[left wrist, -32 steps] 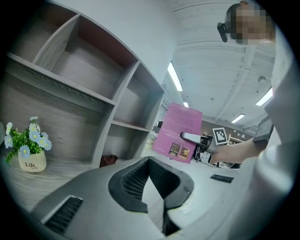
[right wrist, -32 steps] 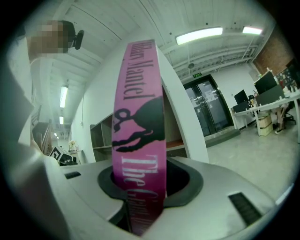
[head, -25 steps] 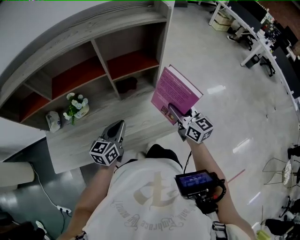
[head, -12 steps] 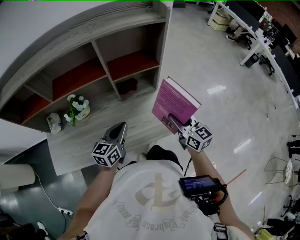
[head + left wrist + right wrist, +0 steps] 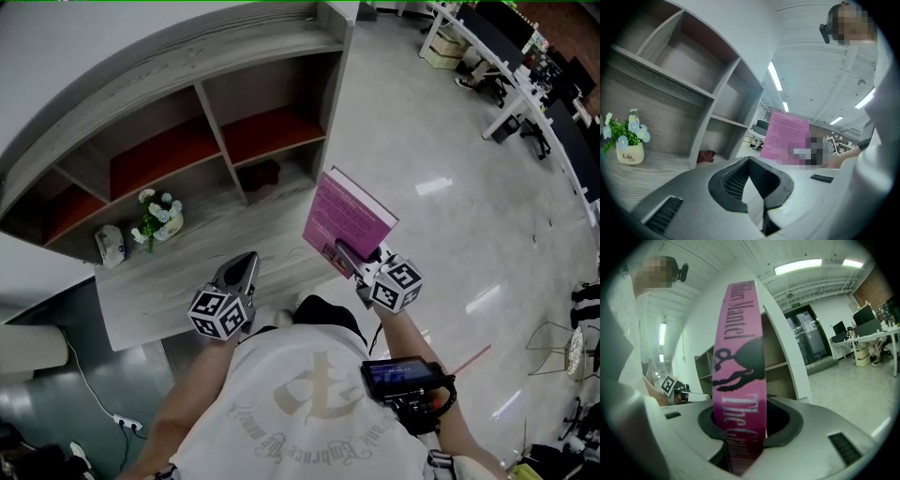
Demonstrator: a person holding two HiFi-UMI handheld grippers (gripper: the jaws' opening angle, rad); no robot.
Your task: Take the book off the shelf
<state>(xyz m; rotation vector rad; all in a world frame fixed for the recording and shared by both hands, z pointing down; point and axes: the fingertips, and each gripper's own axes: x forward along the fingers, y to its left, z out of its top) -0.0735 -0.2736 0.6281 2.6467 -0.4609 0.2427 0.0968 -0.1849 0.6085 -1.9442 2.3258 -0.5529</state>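
Book [image 5: 349, 216] stands upright in the right tongs [image 5: 344, 251], which clamp its lower edge with the pink spine facing their camera; it is clear of the shelf [image 5: 187, 84], in front of its right-hand end. Left tongs [image 5: 247, 261] are closed and empty, not far from the flower pot [image 5: 161, 219]

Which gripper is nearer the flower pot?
Left. The left gripper hovers just right of the flower pot; the right gripper is farther right, holding the book.

White emblem-printed T-shirt [image 5: 314, 398]; grey left gripper [image 5: 247, 259] and right gripper [image 5: 343, 251], black-white marker cubes [image 5: 219, 315].
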